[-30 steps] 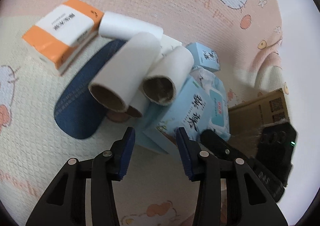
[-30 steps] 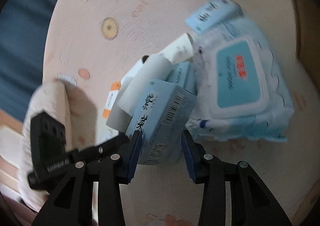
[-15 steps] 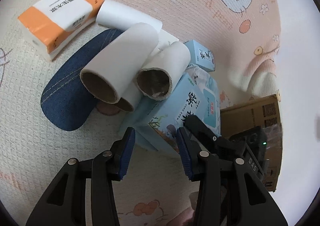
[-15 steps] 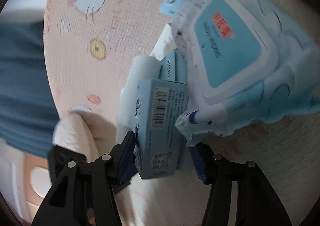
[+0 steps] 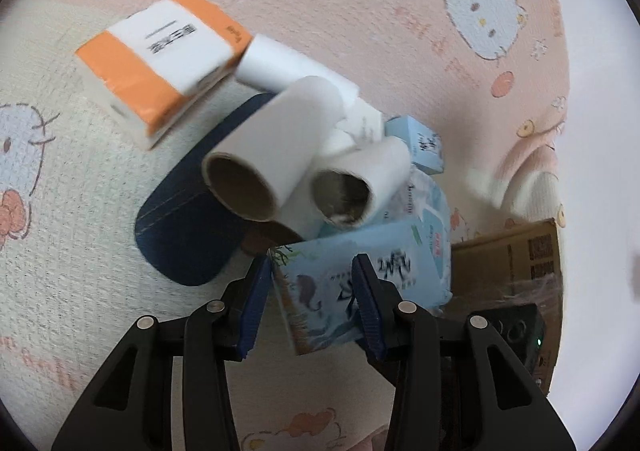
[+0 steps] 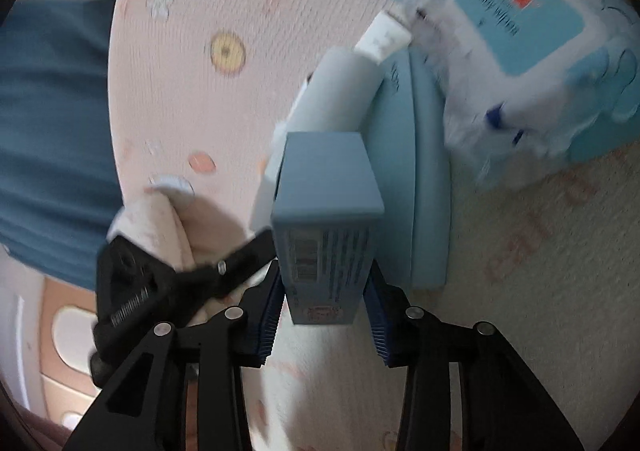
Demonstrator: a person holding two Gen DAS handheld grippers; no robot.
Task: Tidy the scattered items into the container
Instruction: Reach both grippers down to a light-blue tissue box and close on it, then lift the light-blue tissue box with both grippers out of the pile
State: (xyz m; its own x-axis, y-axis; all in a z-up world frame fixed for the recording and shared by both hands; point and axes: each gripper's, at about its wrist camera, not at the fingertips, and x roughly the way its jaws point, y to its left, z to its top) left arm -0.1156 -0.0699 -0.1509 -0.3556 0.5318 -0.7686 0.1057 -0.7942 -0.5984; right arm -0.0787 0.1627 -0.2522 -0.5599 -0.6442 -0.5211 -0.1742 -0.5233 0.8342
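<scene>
Fingers of the right gripper [image 6: 323, 311] are closing on a pale blue cardboard box [image 6: 328, 235], its blue pads touching both sides. The left gripper [image 5: 308, 301] (jaws half open) straddles that box's corner [image 5: 332, 283] without gripping. Only the left view shows white paper rolls [image 5: 272, 155], an orange-and-white tissue pack [image 5: 160, 55] and a brown carton's edge [image 5: 508, 255]; blur smears the printing.

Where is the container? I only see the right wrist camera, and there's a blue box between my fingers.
Observer: The left wrist view shows a brown cardboard box, probably the container, beyond your light blue box.
Operator: What else needs tidying?
Observer: An orange and white tissue pack lies farther off.
Operator: Anything hiding?
Observer: A denim pouch lies under the paper tubes.
</scene>
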